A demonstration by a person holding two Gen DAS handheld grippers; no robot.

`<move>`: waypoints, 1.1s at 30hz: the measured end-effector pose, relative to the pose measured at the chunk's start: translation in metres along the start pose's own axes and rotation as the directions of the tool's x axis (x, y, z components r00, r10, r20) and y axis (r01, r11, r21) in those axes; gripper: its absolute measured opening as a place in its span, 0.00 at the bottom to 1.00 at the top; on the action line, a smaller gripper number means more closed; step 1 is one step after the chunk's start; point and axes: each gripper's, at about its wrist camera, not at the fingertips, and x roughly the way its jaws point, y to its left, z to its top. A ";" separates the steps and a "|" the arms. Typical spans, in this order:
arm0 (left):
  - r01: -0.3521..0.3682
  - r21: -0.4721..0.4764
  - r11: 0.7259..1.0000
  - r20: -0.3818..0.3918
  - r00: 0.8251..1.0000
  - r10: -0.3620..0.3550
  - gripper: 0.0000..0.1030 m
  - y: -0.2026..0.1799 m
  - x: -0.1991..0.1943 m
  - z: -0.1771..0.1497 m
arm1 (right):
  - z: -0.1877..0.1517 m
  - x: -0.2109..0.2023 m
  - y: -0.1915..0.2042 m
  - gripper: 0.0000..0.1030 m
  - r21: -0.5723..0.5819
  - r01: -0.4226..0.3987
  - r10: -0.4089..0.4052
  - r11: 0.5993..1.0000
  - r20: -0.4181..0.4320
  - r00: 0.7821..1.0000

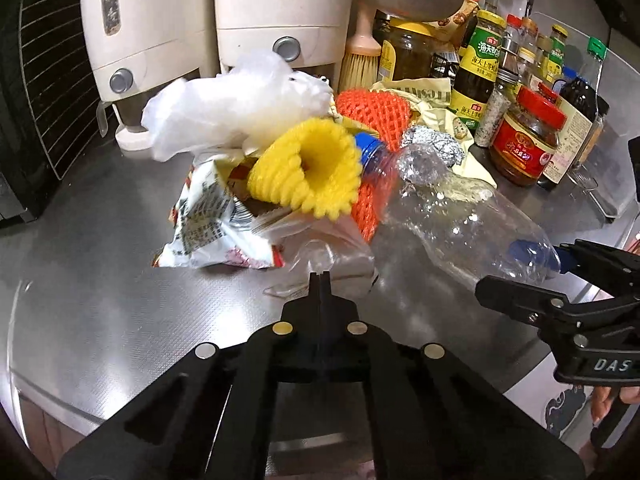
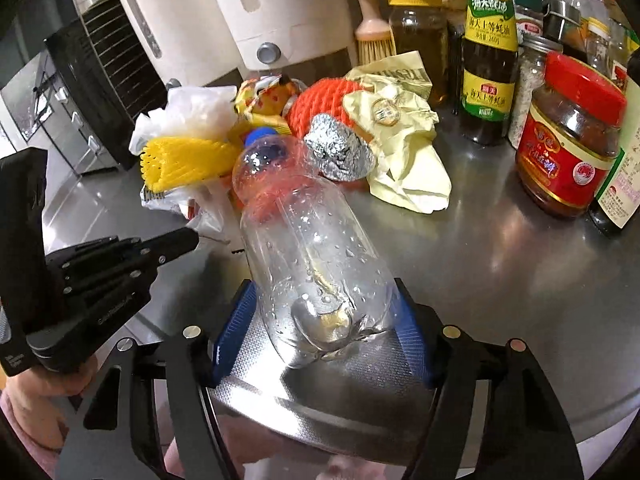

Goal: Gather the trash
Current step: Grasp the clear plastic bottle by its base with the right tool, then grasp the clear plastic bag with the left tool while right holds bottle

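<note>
A pile of trash lies on the steel counter: a yellow foam net, an orange foam net, a foil ball, a white plastic bag, a printed snack wrapper and a cream paper wrapper. My left gripper is shut, its tips pinching the near edge of a clear plastic bag. A clear plastic bottle with a blue cap lies on its side. My right gripper has its blue pads against both sides of the bottle's base.
Two white appliances stand at the back, with a brush beside them. Sauce bottles and a red-lidded jar crowd the right. A black wire rack is on the left. The counter's front edge runs just below my grippers.
</note>
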 end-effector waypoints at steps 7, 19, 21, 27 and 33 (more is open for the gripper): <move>-0.006 0.005 1.000 0.028 1.000 0.006 0.00 0.008 -0.013 -0.006 | -0.009 -0.020 0.006 0.65 0.008 0.027 -0.027 1.000 0.081 0.996; -0.010 0.025 1.000 0.059 0.998 0.008 0.00 0.003 -0.040 -0.018 | -0.030 -0.062 0.024 0.64 -0.008 0.055 -0.053 0.998 0.153 0.987; -0.013 0.022 1.000 0.068 0.998 0.011 0.00 0.003 -0.041 -0.016 | -0.037 -0.067 0.026 0.64 -0.007 0.063 -0.061 0.998 0.158 0.986; -0.017 0.028 0.999 0.086 0.996 0.014 0.29 0.000 -0.033 -0.007 | -0.057 -0.075 0.016 0.63 0.035 0.075 -0.080 0.997 0.168 0.982; -0.022 0.047 0.999 0.065 0.998 0.019 0.38 -0.008 -0.008 0.004 | -0.064 -0.078 0.002 0.63 0.074 0.040 -0.053 0.996 0.178 0.983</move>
